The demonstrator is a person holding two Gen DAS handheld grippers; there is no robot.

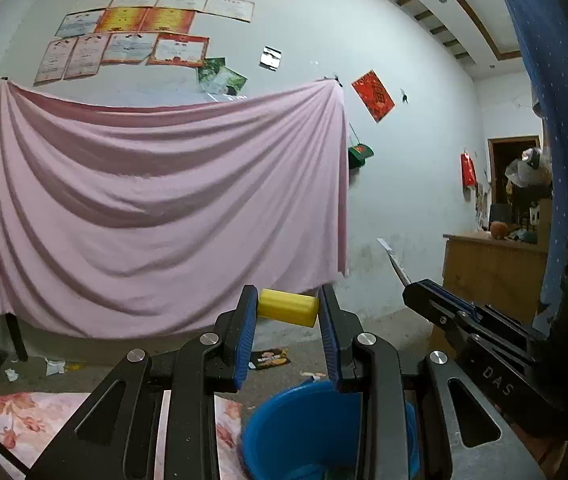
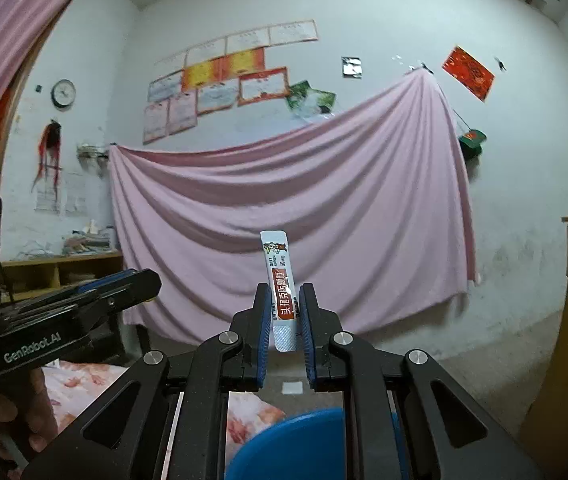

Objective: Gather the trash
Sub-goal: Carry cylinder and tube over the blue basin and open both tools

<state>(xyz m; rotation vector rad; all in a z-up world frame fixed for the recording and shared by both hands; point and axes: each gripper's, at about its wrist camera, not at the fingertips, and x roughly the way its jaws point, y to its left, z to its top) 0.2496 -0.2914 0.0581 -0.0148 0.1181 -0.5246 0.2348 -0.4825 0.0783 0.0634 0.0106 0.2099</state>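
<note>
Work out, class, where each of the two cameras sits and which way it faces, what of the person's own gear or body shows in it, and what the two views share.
Left wrist view: sits on the left tongs, facing the pink sheet; they clamp a yellow cylinder, right tongs alongside.
Right wrist view: sits on the right tongs, facing the same wall; they pinch a white sachet; left tongs and a hand show.
Shared: sheet, wall certificates, blue basin below.

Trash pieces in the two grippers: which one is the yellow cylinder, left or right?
The left gripper holds the yellow cylinder crosswise; the right gripper pinches a flat white sachet standing upright.
</note>
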